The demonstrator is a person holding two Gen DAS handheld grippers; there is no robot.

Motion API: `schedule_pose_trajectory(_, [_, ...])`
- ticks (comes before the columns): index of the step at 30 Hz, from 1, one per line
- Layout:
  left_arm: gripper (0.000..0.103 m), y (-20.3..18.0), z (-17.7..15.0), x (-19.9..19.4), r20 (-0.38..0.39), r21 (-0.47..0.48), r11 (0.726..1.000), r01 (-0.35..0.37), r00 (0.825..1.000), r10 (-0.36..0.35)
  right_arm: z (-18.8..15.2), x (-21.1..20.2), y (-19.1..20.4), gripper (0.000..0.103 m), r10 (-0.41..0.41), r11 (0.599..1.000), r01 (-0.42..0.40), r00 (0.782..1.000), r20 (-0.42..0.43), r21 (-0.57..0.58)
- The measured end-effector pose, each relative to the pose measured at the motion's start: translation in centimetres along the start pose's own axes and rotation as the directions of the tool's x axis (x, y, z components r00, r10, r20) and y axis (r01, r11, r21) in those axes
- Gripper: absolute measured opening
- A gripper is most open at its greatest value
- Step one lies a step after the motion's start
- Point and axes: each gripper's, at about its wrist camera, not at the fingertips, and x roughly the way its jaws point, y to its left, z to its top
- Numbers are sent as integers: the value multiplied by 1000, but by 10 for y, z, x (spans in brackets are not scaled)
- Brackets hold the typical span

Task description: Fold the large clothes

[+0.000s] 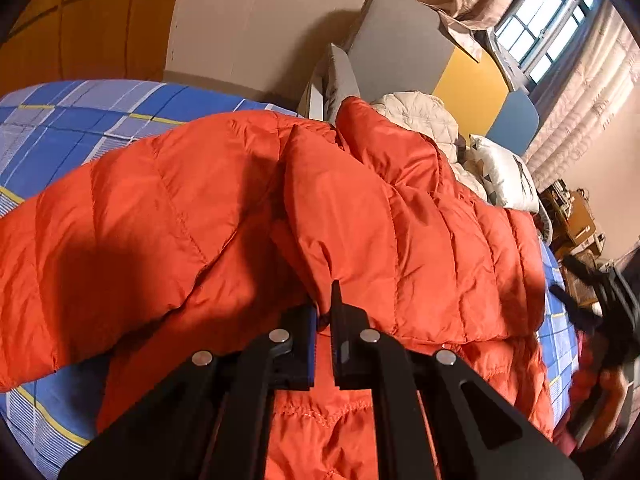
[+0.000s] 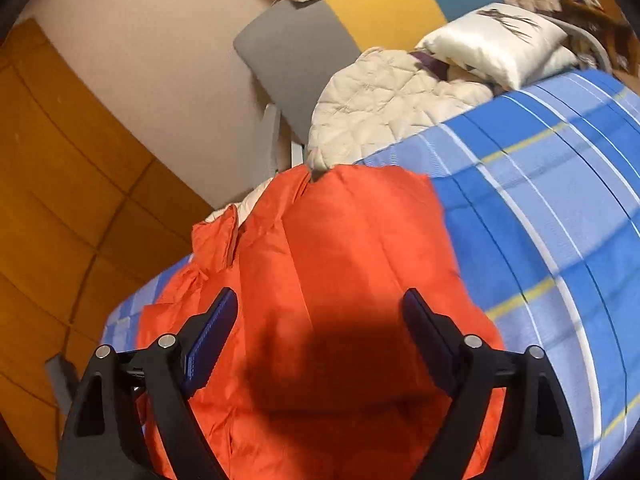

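An orange quilted down jacket (image 1: 224,208) lies spread on the blue plaid bedsheet (image 1: 80,120). My left gripper (image 1: 325,300) is shut on a pinched fold of the orange jacket, which rises in a ridge from its black fingers. At the right edge of the left wrist view the other black gripper (image 1: 604,304) shows blurred. In the right wrist view the orange jacket (image 2: 340,248) lies flat below my right gripper (image 2: 320,300), which hangs open above it with nothing between its fingers.
A cream quilted garment (image 2: 380,96) and a white pillow (image 2: 496,40) lie at the head of the bed, against a grey, yellow and blue headboard (image 2: 304,44). Wooden wardrobe panels (image 2: 60,184) flank the bed. The plaid sheet (image 2: 560,200) is bare right of the jacket.
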Motion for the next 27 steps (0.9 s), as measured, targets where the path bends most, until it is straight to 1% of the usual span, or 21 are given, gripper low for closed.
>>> schedule_pose_trajectory(5, [5,8,-1,-4,15,-1,1000,-13,1000,13,15,36,11,82,-75,996,73,996,-45,-55])
schedule_pose_trajectory(7, [5,13,-2,-3,12,-14,1000,-17,1000,17,18,52,12,82,-129,989,124,990,-61,-74])
schedule_pose_trajectory(9, [5,19,-3,0,5,-26,999,-21,1000,21,19,67,13,82,-160,985,153,984,-83,-85])
schedule_pose_trajectory(12, [6,23,-7,8,-11,-33,999,-25,1000,25,14,87,17,82,-226,969,213,969,-100,-121])
schedule_pose_trajectory(13, [6,25,-9,11,-17,-37,999,-31,999,31,10,94,19,82,-255,960,239,961,-105,-144])
schedule_pose_trajectory(16, [20,29,-12,16,-24,-60,997,-50,999,49,1,105,26,83,-320,934,298,943,-89,-195])
schedule_pose_trajectory(17, [30,31,-13,14,-13,-69,995,-70,998,69,-1,106,28,83,-337,926,315,938,-81,-207])
schedule_pose_trajectory(18, [35,33,-13,10,-4,-81,994,-76,997,76,-2,105,29,83,-347,921,325,935,-76,-215])
schedule_pose_trajectory(19, [35,35,-14,8,1,-87,994,-71,997,71,-3,103,31,83,-354,917,332,932,-71,-222])
schedule_pose_trajectory(21, [47,39,-16,-3,26,-113,990,-88,995,92,-4,97,33,83,-351,918,331,935,-54,-220])
schedule_pose_trajectory(23, [47,47,-19,-16,45,-152,985,-80,995,88,-7,86,37,83,-345,920,331,938,-29,-211])
schedule_pose_trajectory(25, [52,56,-23,-26,60,-200,976,-84,993,98,-12,78,44,83,-342,917,334,940,3,-218])
schedule_pose_trajectory(27, [56,69,-32,-41,77,-265,961,-74,992,97,-19,70,52,83,-329,918,324,944,16,-229])
